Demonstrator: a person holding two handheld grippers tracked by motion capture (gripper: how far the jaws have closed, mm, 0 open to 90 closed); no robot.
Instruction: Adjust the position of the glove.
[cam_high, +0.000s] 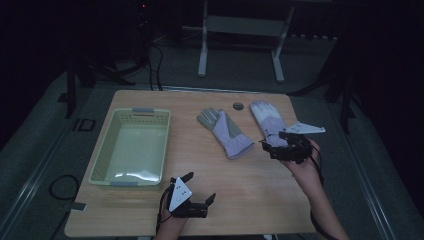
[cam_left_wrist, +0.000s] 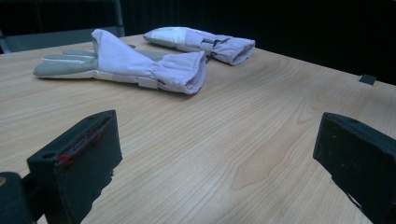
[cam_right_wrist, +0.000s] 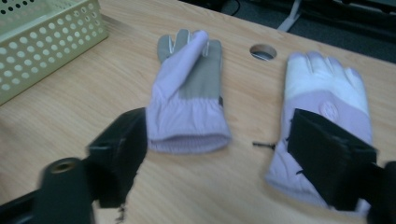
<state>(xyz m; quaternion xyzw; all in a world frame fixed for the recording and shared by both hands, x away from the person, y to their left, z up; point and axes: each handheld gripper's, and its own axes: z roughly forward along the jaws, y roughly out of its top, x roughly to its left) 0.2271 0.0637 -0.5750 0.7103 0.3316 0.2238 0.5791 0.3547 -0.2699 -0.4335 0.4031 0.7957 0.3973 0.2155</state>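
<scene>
Two lilac gloves lying flat toward the far right corner of the table (cam_high: 240, 200), cuffs pointing at the near edge. Palm-up glove (cam_high: 225, 132) with grey palm patch nearer the table's middle; glove with white fingers (cam_high: 265, 120) just to its right, closer to the right edge, apart from the first. Right gripper (cam_high: 272, 145) raised over the cuff of the white-fingered glove, jaws spread wide, nothing pinched between them; in the right gripper view one jaw in front of that cuff (cam_right_wrist: 322, 140), the other beside the palm-up glove (cam_right_wrist: 187, 107), contact impossible to tell. Left gripper (cam_high: 200, 187) low by the near edge, jaws wide apart, bare wood between them. Pale green basket (cam_high: 132, 147) on the left side, well apart from both gloves. Small round hole (cam_high: 238, 105) near the far edge, between the gloves' fingertips.
</scene>
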